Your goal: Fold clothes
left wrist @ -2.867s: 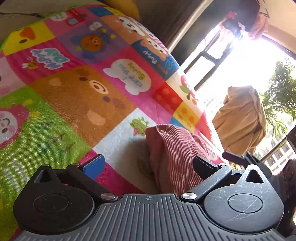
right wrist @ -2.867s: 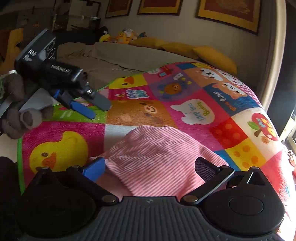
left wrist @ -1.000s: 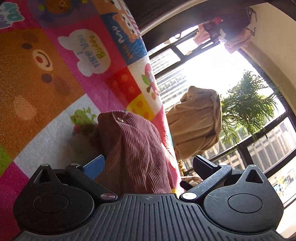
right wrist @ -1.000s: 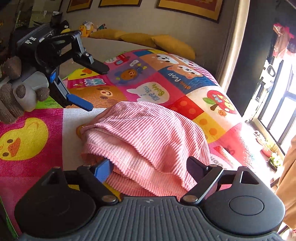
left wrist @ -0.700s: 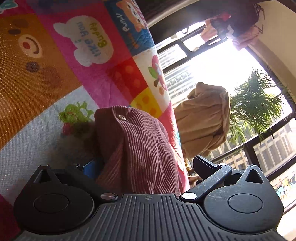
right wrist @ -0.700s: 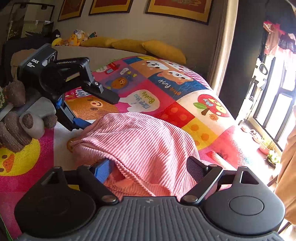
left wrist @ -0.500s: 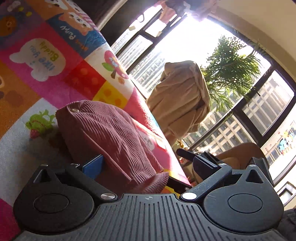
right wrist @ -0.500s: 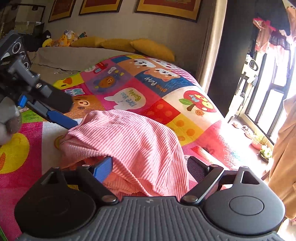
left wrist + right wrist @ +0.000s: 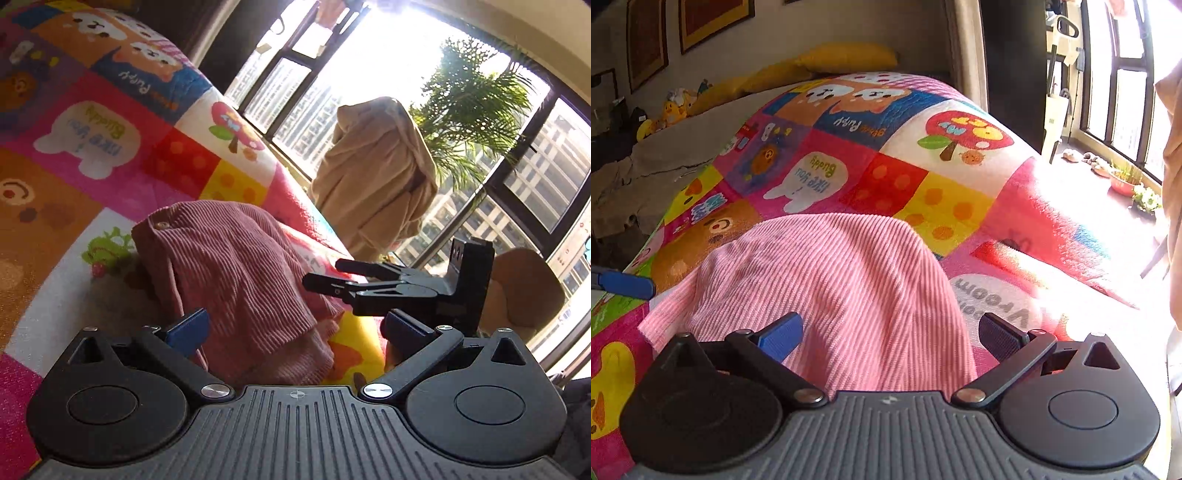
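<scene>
A pink corduroy garment (image 9: 236,273) lies folded in a soft heap on the patchwork blanket (image 9: 110,147), a button showing at its far corner. My left gripper (image 9: 295,330) is open, and the heap's near edge reaches in between its fingers. My right gripper (image 9: 332,275) comes in from the right at the heap's edge. In the right wrist view the garment (image 9: 831,273) fills the space between the wide-apart fingers of the open right gripper (image 9: 890,332). One blue fingertip (image 9: 624,284) of the left gripper shows at the left edge.
The blanket (image 9: 886,177) drops off toward a sunlit floor and tall windows (image 9: 295,85). A beige garment (image 9: 373,173) hangs by a palm plant (image 9: 469,110). Yellow pillows (image 9: 846,59), plush toys (image 9: 668,110) and a beige sheet (image 9: 665,162) lie at the bed's far end.
The left wrist view has swung toward the window and now takes in the right gripper. The left gripper has slid to the left edge of the right view. The garment stays heaped.
</scene>
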Demonstrator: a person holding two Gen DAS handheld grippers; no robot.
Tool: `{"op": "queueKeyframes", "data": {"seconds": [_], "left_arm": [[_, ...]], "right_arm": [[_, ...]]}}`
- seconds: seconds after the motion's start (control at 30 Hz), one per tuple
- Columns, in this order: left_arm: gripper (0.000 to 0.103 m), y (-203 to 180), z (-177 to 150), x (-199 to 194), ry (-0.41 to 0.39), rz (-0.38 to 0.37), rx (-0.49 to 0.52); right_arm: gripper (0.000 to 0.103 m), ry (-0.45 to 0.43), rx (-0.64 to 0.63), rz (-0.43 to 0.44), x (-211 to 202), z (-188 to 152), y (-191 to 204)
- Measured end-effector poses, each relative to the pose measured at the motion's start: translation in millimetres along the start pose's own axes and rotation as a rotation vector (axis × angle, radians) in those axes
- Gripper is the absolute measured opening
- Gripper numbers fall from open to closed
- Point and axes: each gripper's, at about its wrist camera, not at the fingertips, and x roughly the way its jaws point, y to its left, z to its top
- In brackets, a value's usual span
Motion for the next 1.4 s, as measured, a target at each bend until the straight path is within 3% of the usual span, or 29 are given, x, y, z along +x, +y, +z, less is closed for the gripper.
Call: {"op": "queueKeyframes", "data": {"seconds": [0.03, 0.1, 0.17, 0.33, 0.43, 0.6, 0.77, 0.87, 0.97, 1.0, 1.1, 1.23, 1.3, 1.4], "left_arm": [[0.103, 5, 6, 3, -0.014, 0.067, -0.023], [0.103, 16, 15, 12, -0.029, 0.207, -0.043], [0.103, 21, 18, 24, -0.010, 0.300, -0.015], [0.103, 18, 10, 54, 0.066, 0.404, 0.096], [0.103, 20, 4, 58, 0.065, 0.389, 0.088], [0.103, 26, 4, 58, 0.073, 0.364, 0.060], [0.103, 28, 3, 58, 0.079, 0.353, 0.037], [0.103, 29, 2, 59, 0.088, 0.352, 0.025], [0.103, 30, 2, 57, 0.089, 0.336, 0.023], [0.103, 31, 2, 56, 0.088, 0.315, 0.011], [0.103, 40, 4, 52, 0.090, 0.182, -0.089], [0.103, 51, 8, 61, 0.118, 0.034, -0.224], [0.103, 52, 11, 69, 0.130, 0.012, -0.254], [0.103, 51, 20, 76, 0.131, 0.007, -0.248]], "right_arm": [[0.102, 0.012, 0.009, 0.011, 5, 1, 0], [0.102, 0.003, -0.089, 0.023, 13, -5, 32], [0.102, -0.002, -0.144, 0.053, 10, -5, 44], [0.102, -0.010, -0.224, 0.122, -8, 3, 44], [0.103, -0.066, -0.216, 0.106, -27, 17, 29], [0.103, -0.167, -0.187, -0.074, -13, 50, 12], [0.103, -0.032, -0.217, -0.178, 65, 51, 6], [0.103, -0.021, -0.144, -0.158, 72, 46, -3], [0.103, -0.047, -0.150, -0.188, 51, 45, -3], [0.103, -0.058, -0.157, -0.193, 42, 43, -2], [0.103, -0.077, -0.189, -0.072, 7, 32, 3], [0.103, -0.013, -0.305, -0.031, -7, 6, 20], [0.103, -0.003, -0.358, -0.082, 3, -6, 31], [0.103, -0.028, -0.336, -0.078, 17, 4, 36]]}}
